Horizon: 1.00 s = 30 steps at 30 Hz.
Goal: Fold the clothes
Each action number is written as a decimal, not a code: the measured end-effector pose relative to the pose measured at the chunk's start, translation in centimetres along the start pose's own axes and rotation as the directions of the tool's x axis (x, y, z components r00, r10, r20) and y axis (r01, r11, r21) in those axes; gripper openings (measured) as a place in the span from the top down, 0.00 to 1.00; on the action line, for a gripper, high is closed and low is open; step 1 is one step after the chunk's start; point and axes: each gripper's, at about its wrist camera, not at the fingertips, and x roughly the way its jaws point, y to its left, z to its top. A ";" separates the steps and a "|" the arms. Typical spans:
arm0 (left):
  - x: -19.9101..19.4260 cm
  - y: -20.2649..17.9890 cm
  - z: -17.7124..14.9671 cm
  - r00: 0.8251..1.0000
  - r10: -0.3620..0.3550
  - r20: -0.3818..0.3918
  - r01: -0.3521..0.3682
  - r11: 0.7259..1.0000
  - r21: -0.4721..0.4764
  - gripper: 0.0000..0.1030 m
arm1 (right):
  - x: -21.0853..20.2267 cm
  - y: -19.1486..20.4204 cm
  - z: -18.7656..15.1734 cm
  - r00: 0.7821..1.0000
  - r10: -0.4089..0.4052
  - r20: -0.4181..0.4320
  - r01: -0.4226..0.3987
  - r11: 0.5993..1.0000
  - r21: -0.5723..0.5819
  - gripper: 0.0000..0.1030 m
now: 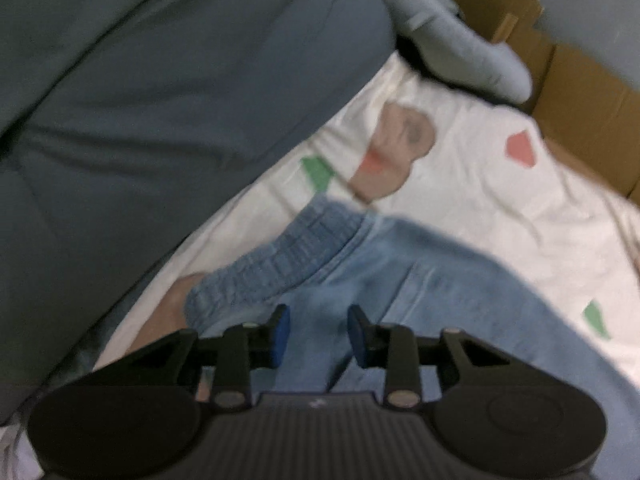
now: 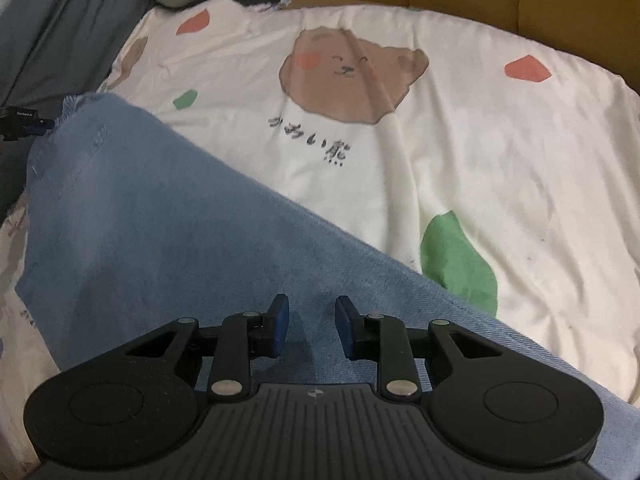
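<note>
**Both grippers poised over blue denim on a bear-print sheet**

Right now your left gripper (image 1: 318,336) points down over the gathered elastic waistband (image 1: 276,264) of the light blue denim garment (image 1: 440,300), jaws parted with cloth showing between them, gripping nothing. Your right gripper (image 2: 312,328) hovers likewise over the garment's flat leg (image 2: 160,232), jaws parted and empty. The denim lies diagonally across a cream sheet (image 2: 500,168) printed with a brown bear face (image 2: 348,76), red and green patches, and dark handwritten-style characters (image 2: 316,140) too stylised to read. A frayed hem (image 2: 80,100) ends the leg. Grey bedding (image 1: 160,100), a pale plush cushion (image 1: 452,36) and brown cardboard (image 1: 580,92) border the sheet.
</note>
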 end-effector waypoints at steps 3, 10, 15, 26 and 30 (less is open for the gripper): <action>1.6 0.0 -1.0 1.000 0.011 -0.022 -0.010 0.999 0.039 0.62 | 0.8 -0.2 -0.5 0.999 -0.002 -0.039 0.003 1.000 0.021 0.69; 5.1 -0.3 -1.3 0.999 0.031 -0.027 -0.029 0.997 0.069 0.59 | 1.7 -0.6 -0.2 0.997 0.003 -0.074 0.000 0.999 0.039 0.69; 4.9 0.4 0.4 0.999 -0.003 -0.050 0.005 0.999 0.040 0.71 | 1.7 -0.5 -0.3 0.997 -0.002 -0.072 0.005 0.999 0.038 0.69; -2.4 1.1 -1.9 0.993 -0.106 -0.042 0.106 0.994 -0.003 0.83 | 1.9 -0.5 -0.2 0.998 -0.005 -0.069 0.007 1.000 0.031 0.69; -2.5 0.7 -3.6 0.994 -0.089 -0.060 0.090 0.996 0.010 0.83 | 1.8 -0.5 -0.3 0.998 -0.005 -0.069 0.007 1.000 0.026 0.69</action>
